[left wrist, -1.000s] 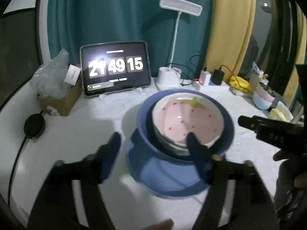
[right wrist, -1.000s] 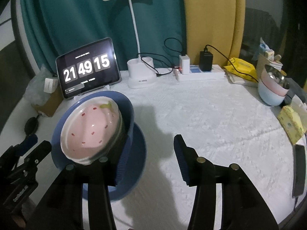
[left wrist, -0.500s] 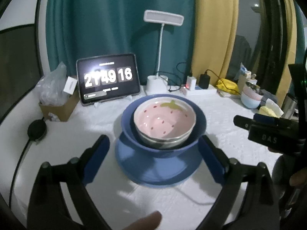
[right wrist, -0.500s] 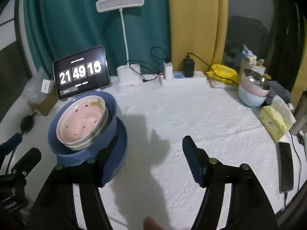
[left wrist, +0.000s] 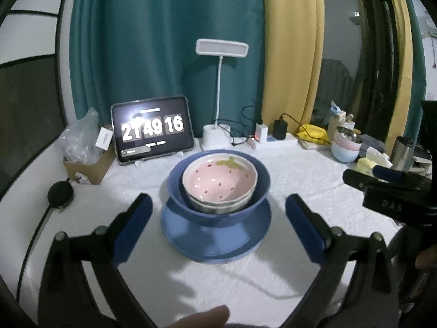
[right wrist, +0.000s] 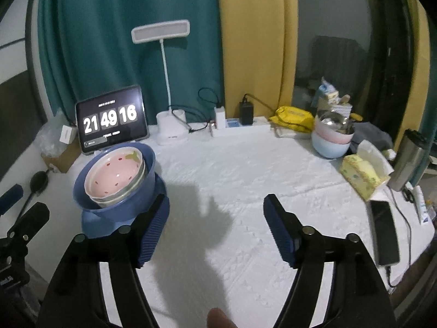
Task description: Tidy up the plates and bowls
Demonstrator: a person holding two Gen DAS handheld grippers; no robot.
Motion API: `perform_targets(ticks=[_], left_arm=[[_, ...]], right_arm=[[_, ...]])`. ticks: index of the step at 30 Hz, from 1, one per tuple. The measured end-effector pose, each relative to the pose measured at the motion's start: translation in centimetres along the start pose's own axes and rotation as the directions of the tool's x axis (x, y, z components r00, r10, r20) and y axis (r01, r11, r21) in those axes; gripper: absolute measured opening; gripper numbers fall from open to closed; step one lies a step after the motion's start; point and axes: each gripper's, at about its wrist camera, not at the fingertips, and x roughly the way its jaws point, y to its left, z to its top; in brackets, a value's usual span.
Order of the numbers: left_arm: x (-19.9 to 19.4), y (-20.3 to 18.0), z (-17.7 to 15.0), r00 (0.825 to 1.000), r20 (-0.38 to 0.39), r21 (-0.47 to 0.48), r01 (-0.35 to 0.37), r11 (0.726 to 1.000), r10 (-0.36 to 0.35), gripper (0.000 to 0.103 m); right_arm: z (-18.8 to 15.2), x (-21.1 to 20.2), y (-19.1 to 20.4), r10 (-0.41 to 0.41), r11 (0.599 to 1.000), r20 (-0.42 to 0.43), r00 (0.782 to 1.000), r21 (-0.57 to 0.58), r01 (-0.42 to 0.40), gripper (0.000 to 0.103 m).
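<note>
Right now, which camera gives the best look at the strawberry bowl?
The left wrist view: the strawberry bowl sits near centre, seen from the front, its pink inside, red seeds and green leaf clear, nested in the blue bowl. The right wrist view shows it off to the left, smaller and skewed.

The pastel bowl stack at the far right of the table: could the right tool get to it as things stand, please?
Probably yes. The right tool is open and empty, and bare white tablecloth lies between it and the pastel bowl stack; only the tissue box sits close beside.
</note>
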Motion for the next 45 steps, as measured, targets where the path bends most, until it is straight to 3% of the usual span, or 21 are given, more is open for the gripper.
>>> perform_targets(ticks=[23,45], left_arm=[[-6.1,-1.5,2.4,0.993,0.118,0.006,0.029,1.000,-0.029,0.099],[-9.2,-1.9,5.0,0.979,0.202,0.006,0.025,1.000,-0.025,0.099]], right_arm=[[0.6,-6.9,-1.1,-0.020,1.000,0.123,0.992,-0.007,0.022,0.082],[1.6,-10.3,-1.8,-0.029,1.000,0.190,0.981,0.009,0.028,0.082]])
